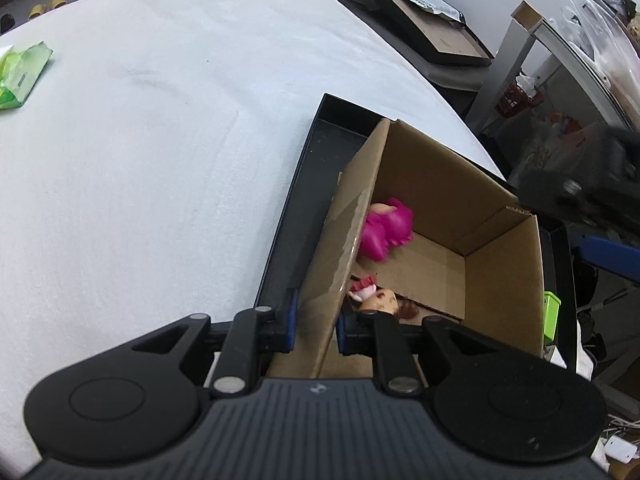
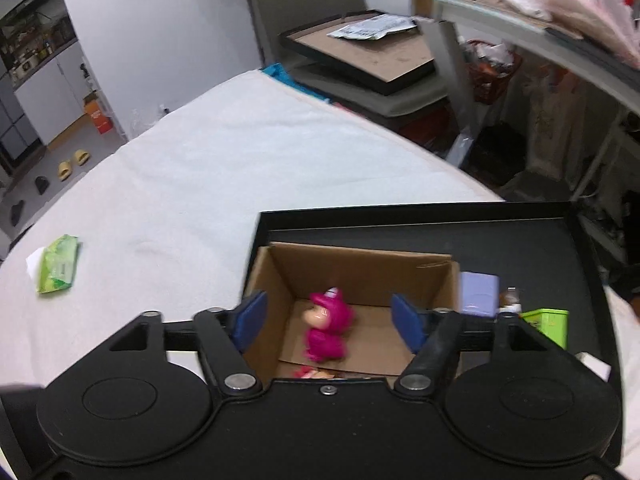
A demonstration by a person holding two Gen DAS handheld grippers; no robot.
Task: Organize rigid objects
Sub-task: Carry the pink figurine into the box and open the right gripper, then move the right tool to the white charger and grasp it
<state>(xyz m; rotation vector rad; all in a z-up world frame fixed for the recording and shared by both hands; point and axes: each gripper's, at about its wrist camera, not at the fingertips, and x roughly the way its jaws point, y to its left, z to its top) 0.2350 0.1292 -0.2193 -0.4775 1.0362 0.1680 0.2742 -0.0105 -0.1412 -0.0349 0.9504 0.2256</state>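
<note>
An open cardboard box (image 1: 440,200) (image 2: 360,268) stands in a black tray (image 1: 320,136) (image 2: 520,240) on the white-covered table. A pink toy figure (image 1: 386,228) (image 2: 326,330) lies on the box floor, blurred in both views. A small doll with brown hair (image 1: 380,300) lies near it, and a sliver of the doll (image 2: 314,373) shows in the right wrist view. My left gripper (image 1: 315,326) is shut on the box's left wall. My right gripper (image 2: 329,320) is open and empty above the box.
A green wipes packet (image 1: 18,74) (image 2: 58,266) lies on the table at the left. A green box (image 2: 548,322) and a lilac box (image 2: 478,290) sit in the tray beside the cardboard box. Chairs, a framed board (image 2: 372,52) and shelving stand beyond the table edge.
</note>
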